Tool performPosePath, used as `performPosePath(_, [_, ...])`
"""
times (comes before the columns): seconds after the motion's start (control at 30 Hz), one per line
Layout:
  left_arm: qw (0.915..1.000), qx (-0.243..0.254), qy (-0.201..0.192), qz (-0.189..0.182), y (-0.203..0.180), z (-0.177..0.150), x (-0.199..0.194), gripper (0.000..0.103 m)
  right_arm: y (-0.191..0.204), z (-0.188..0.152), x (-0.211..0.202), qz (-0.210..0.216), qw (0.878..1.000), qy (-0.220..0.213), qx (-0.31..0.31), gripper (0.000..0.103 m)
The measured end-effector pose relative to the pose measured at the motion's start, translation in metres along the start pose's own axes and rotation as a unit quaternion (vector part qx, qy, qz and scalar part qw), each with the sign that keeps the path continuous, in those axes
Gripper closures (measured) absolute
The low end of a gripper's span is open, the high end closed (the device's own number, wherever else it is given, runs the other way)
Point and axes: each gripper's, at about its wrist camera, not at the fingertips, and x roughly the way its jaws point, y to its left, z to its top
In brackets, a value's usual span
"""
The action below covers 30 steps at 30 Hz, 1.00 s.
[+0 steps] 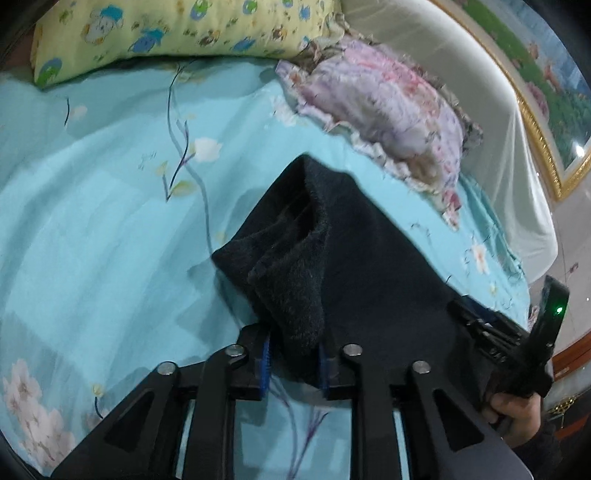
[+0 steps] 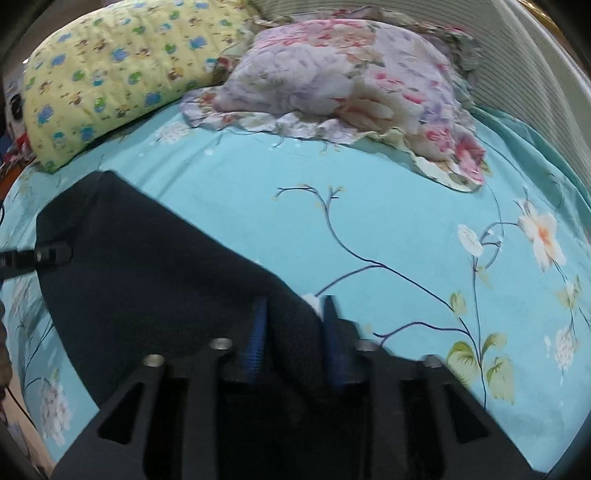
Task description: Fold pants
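Observation:
The black fleece-lined pants point(image 1: 332, 258) hang stretched between my two grippers above the light blue floral bed sheet point(image 1: 92, 221). My left gripper point(image 1: 294, 354) is shut on one bunched end, the fuzzy lining showing between its blue pads. My right gripper point(image 2: 293, 321) is shut on the other edge of the pants point(image 2: 147, 277), with a white label by its right finger. The right gripper also shows at the right of the left wrist view point(image 1: 480, 325). The left gripper's tip shows at the left edge of the right wrist view point(image 2: 51, 254).
A yellow cartoon-print pillow point(image 1: 166, 29) and a pink floral quilt point(image 1: 388, 107) lie at the head of the bed. A white padded headboard point(image 1: 480, 92) stands behind, with a gold-framed picture point(image 1: 546, 74) on the wall. The sheet point(image 2: 406, 229) spreads right of the pants.

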Motion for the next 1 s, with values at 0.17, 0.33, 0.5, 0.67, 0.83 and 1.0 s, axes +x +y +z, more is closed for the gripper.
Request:
performPosePath(0.17, [0.9995, 0.011, -0.017, 0.026, 0.001, -0.002, -0.014, 0.065, -0.012, -0.014, -0.01, -0.001, 0.999, 0.002, 0.039, 0.041])
performPosePath(0.33, [0.9984, 0.023, -0.031, 0.041, 0.001, -0.005, -0.037, 0.059, -0.017, -0.03, -0.044, 0.002, 0.997, -0.028, 0.077, 0.041])
performPosePath(0.5, [0.9969, 0.007, -0.055, 0.056, 0.005, -0.006, -0.062, 0.055, -0.027, -0.037, -0.067, 0.039, 0.992, -0.045, 0.115, 0.041])
performPosePath(0.67, [0.9962, 0.016, -0.074, 0.042, -0.009, -0.004, -0.086, 0.055, -0.047, -0.027, -0.079, 0.043, 0.988, -0.042, 0.141, 0.041])
performPosePath(0.83, [0.9969, 0.036, -0.069, 0.012, -0.037, -0.004, -0.091, 0.049, -0.069, -0.047, -0.108, 0.054, 0.978, -0.056, 0.196, 0.041])
performPosePath(1.0, [0.9962, 0.07, -0.049, -0.014, -0.074, -0.01, -0.078, 0.048, -0.089, -0.09, -0.135, 0.039, 0.967, -0.051, 0.247, 0.041])
